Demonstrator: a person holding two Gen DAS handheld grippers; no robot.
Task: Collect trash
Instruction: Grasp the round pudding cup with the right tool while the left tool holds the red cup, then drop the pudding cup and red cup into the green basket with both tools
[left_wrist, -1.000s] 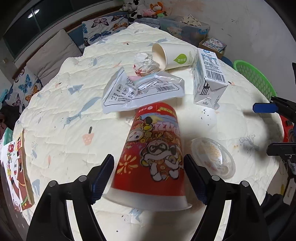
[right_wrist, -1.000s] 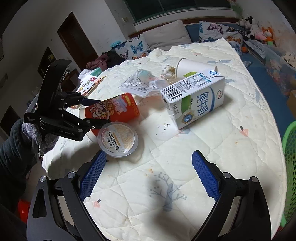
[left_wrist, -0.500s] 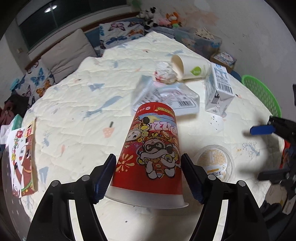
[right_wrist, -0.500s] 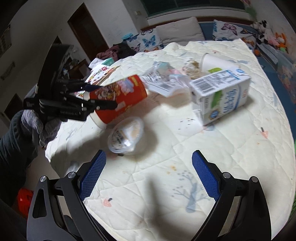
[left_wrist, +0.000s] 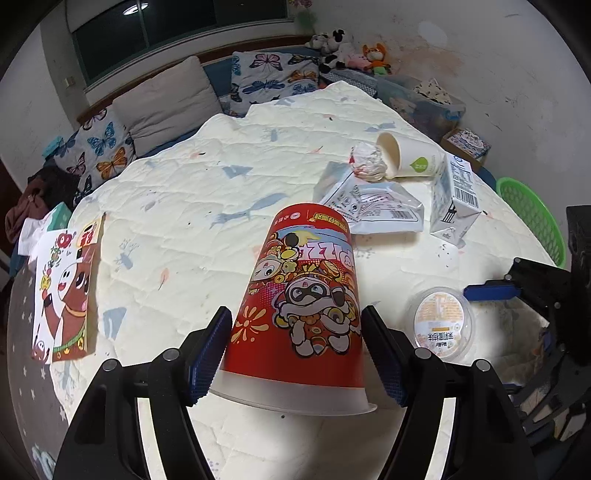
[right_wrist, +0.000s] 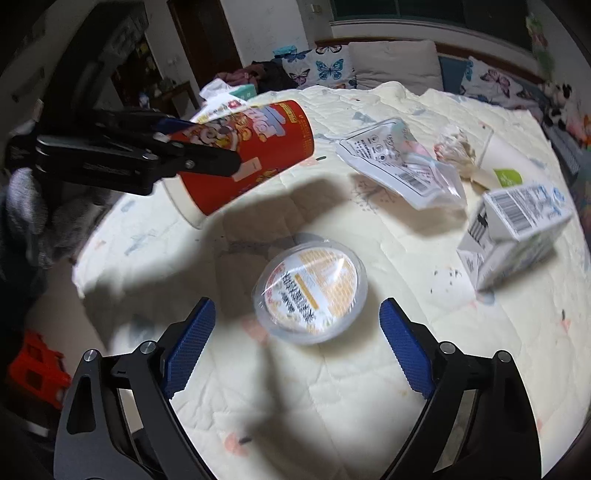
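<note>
Trash is scattered over the quilt-covered counter (left_wrist: 177, 192), and little of it looks collected. In the left wrist view, the left claw (left_wrist: 295, 354) pinches a red printed cup (left_wrist: 303, 295) near its white rim, both blue pads pressed to its sides and the cup lifted clear of the quilt. Beyond it lie a white plastic pouch (left_wrist: 373, 206), a crumpled wrapper (left_wrist: 365, 162), a tipped paper cup (left_wrist: 410, 158) and a milk carton (left_wrist: 454, 199) on its side. A green basket (left_wrist: 532, 218), probably the bin, sits past the far edge, partly cut off; whether anything is in it I cannot tell. A sealed clear tub (left_wrist: 443, 325) lies at right, just beside one blue pad of the other claw.

In the right wrist view, the right claw (right_wrist: 295, 347) stands spread, its jaws having just been closing, with the tub (right_wrist: 310, 288) just ahead of its tips, not between them and untouched. The picture is blurred, so the tub's label is unreadable. My judgement: one item in hand, one about to be taken, four left.
</note>
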